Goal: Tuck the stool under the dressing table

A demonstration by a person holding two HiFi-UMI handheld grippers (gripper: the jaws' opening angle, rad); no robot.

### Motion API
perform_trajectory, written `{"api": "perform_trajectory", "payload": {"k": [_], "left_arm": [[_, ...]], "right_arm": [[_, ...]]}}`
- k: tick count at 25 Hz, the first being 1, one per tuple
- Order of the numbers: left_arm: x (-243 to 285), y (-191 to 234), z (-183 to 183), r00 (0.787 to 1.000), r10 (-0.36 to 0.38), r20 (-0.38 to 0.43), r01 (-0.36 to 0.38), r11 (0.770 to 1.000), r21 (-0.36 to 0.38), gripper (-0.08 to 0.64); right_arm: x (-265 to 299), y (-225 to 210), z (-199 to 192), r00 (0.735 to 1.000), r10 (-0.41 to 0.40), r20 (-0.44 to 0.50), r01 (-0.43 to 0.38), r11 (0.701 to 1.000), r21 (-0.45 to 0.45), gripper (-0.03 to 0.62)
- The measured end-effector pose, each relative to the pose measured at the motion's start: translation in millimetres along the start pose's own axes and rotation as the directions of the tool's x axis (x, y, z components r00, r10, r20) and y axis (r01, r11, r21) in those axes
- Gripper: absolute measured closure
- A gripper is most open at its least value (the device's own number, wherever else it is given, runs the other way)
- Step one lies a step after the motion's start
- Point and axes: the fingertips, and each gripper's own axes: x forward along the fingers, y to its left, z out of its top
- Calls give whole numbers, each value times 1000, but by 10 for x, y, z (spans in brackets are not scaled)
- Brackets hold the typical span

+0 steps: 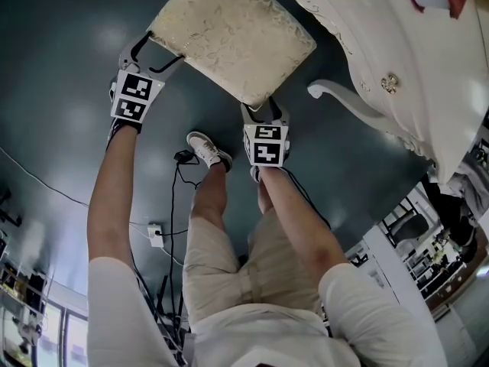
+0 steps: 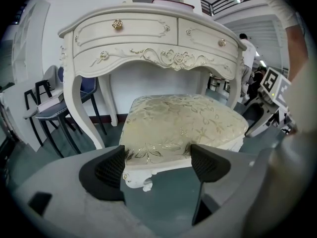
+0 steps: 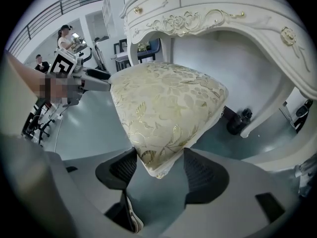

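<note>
Although close to the dressing table point(image 1: 397, 48), not yet under it: stool point(image 1: 229, 33) on the dark floor point(image 1: 69, 98), turned cornerwise to the person. Far side just beside the table's carved front edge, cushioned seat out in the open before the gap between the curved white legs.

Left gripper point(image 2: 157, 163) clamped across the seat's left corner. Both black pads pressed against the pale brocade edge, with the carved white corner of the frame just below and between them.

Right gripper point(image 3: 159, 170) closed on the corner nearest the person, the cushion's tip wedged between the two ribbed pads and touching both.

Bare forearms reaching forward and down to both grippers, marker cubes facing up in the head view. White shoe point(image 1: 206, 150) on the floor between the arms, short of the stool. Black-framed chairs point(image 2: 49, 108) beside the table's left leg in the left gripper view. People far across the room in both gripper views, too small to tell more.
</note>
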Motion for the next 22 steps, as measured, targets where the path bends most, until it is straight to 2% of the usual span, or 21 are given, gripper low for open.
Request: {"api": "perform_trajectory", "payload": {"k": [4,11,19,22], "left_arm": [[32,-6,10,1000,0,-4,0,1000,-6,137],[381,94,423,1000,6,-27,-7,1000,-22,155],[645,180,677,999,30,15,-29,998,-53,164],[683,181,723,999,36,6,-35,998,-60,167]], "right_arm": [[14,-43,26,1000,-22,16,22,1000,0,298],[81,-439,387,999,-29,37,28,999,30,304],[164,-730,602,997,-36,69,33,999,43,305],[172,-794,638,997,-40,71,37,998,51,305]]}}
